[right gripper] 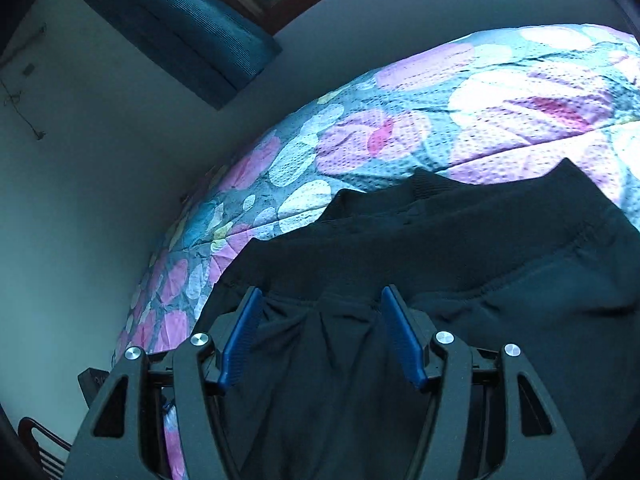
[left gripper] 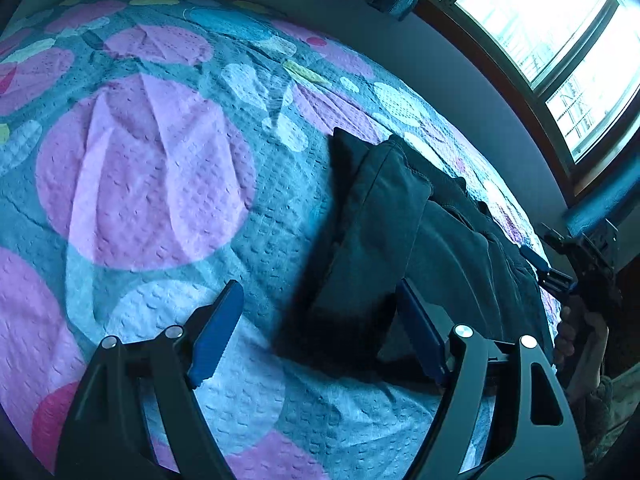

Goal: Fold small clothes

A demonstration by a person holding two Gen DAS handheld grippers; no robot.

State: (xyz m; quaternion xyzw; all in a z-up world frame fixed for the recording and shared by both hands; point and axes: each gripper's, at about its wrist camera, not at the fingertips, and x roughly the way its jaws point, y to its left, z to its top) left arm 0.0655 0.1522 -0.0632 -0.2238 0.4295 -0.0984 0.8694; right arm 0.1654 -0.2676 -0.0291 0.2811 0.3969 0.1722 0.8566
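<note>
My left hand-held gripper hangs wide open over the bed, holding nothing. One end of the dark folded clothes lies between its blue pads, not pinched. My right hand-held gripper is open too, above the same dark clothes, which lie near the bed's edge by the wall.

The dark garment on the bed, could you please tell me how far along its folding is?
Done: the dark garment lies on the patterned bedspread with one end doubled over the rest. In hand: nothing; the left tool and right tool are both open, pads off the cloth. Left: whether more folds are needed can't be told from here.
</note>
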